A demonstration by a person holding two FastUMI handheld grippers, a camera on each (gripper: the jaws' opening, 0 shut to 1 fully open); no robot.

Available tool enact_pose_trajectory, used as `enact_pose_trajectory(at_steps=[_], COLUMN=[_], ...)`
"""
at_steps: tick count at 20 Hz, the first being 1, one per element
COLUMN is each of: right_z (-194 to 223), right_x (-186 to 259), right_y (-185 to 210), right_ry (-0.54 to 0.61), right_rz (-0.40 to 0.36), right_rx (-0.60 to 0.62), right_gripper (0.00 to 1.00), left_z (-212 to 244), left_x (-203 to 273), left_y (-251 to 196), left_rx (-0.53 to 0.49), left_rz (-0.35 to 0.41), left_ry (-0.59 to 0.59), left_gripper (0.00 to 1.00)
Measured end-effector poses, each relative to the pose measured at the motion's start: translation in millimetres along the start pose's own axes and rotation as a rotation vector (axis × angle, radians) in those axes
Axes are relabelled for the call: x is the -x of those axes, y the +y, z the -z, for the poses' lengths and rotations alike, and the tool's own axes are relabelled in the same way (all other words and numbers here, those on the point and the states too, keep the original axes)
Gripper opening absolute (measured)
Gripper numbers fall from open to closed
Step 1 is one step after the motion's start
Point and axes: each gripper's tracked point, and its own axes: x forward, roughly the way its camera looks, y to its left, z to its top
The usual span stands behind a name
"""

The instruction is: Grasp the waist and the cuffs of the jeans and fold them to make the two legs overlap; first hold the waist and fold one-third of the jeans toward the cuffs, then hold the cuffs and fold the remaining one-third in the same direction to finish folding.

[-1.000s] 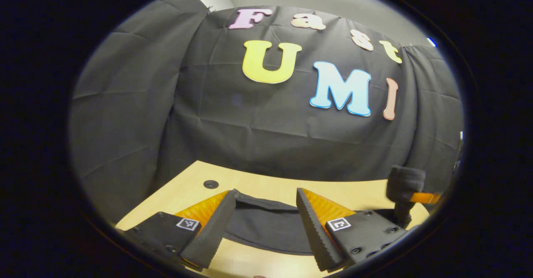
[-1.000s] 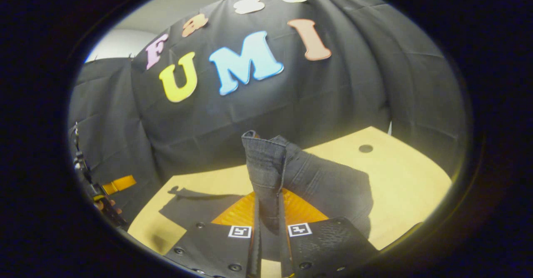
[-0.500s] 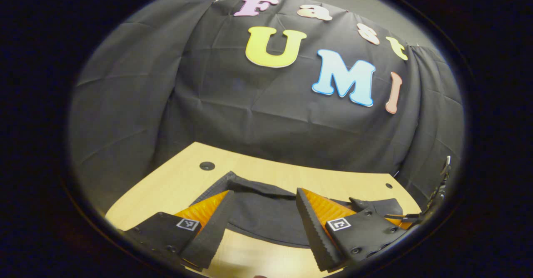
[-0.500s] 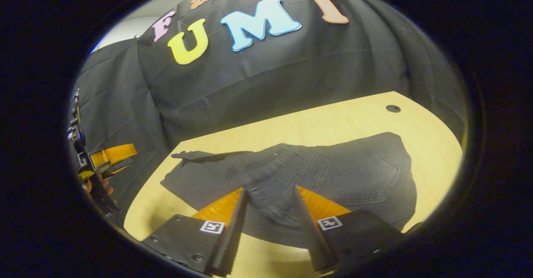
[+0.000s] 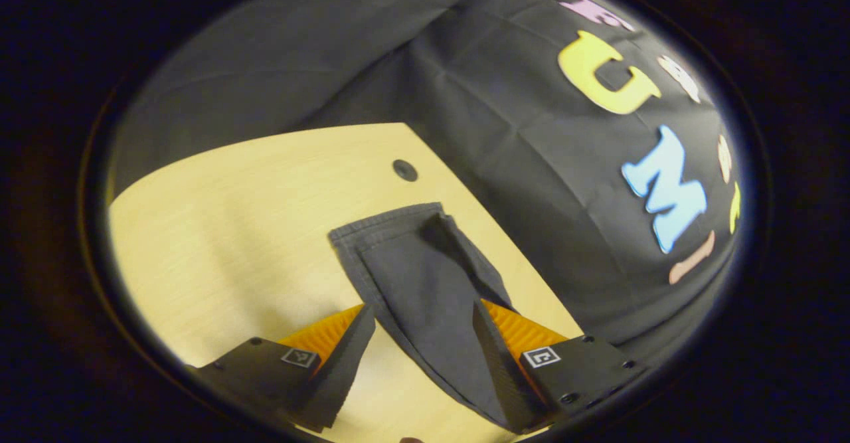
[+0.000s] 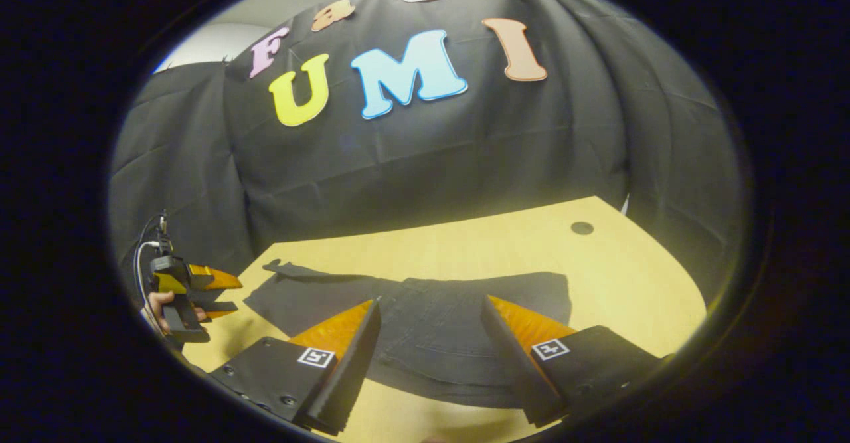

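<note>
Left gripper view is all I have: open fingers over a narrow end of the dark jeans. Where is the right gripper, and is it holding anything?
Observer: In the right gripper view, the right gripper hovers open over the wider end of the jeans, which lie flat on the table. Its fingers straddle the cloth and grip nothing.
Operator: Can you see my left gripper from there?
Observer: Yes. The left gripper shows at the far left of that view, held in a hand, with its fingers apart, just off the narrow end of the jeans.
</note>
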Motion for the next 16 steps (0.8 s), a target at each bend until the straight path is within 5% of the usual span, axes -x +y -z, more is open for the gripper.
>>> enact_pose_trajectory(at_steps=[7, 16], right_z=[4.1, 1.4], right_x=[4.0, -7.5], right_y=[-18.9, -34.2], right_ry=[0.039, 0.037], right_rz=[0.049, 0.137], right_rx=[0.02, -0.041], right_gripper=[0.91, 0.92], left_z=[-23.8, -30.2], left_x=[-43.3, -80.1], left_y=[43.7, 31.7], left_rx=[0.251, 0.291], left_rz=[-0.068, -0.024], left_ry=[0.108, 0.186], left_gripper=[0.91, 0.95])
